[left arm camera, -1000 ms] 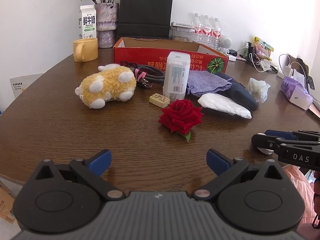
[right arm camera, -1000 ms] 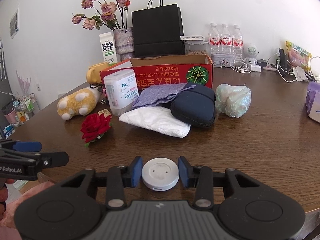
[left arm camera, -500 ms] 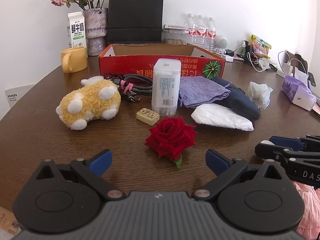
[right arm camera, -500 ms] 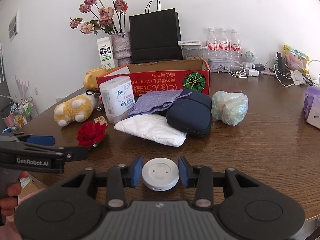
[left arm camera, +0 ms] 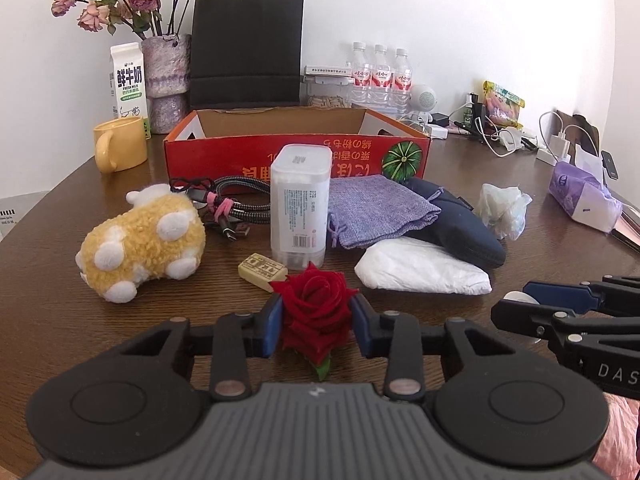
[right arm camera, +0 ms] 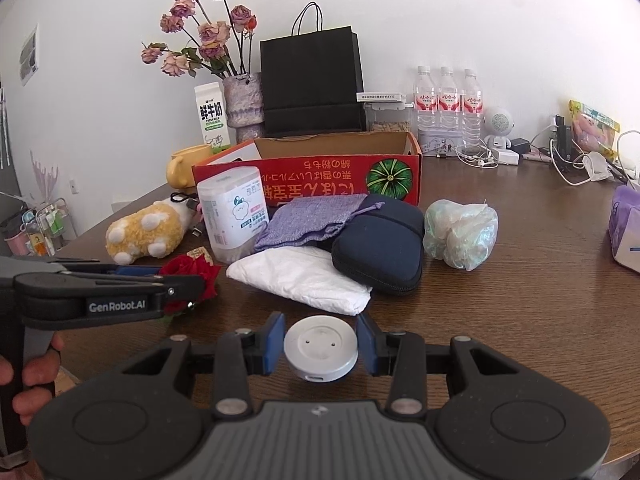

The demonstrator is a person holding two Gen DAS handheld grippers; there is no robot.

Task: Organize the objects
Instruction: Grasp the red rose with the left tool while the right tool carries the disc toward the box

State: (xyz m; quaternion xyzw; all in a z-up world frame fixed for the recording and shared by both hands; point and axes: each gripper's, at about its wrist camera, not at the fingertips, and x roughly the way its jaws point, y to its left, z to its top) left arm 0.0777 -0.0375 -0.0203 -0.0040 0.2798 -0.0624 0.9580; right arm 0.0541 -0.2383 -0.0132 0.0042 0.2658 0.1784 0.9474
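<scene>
Left gripper (left arm camera: 316, 322) closing around the red fabric rose (left arm camera: 314, 312) just before the red cardboard box (left arm camera: 298, 152), pads apparently touching petals, which may crush or slip; right gripper (right arm camera: 320, 346) clamps the round white disc (right arm camera: 320, 350).

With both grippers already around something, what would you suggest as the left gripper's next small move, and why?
Probably finish the squeeze, then lift. The left gripper is closing with the red rose between its blue pads, which look to be at the petals. The rose lies on the table, and the open red box stands behind the clutter, so it must rise to clear that. The right gripper already holds the white disc.
</scene>
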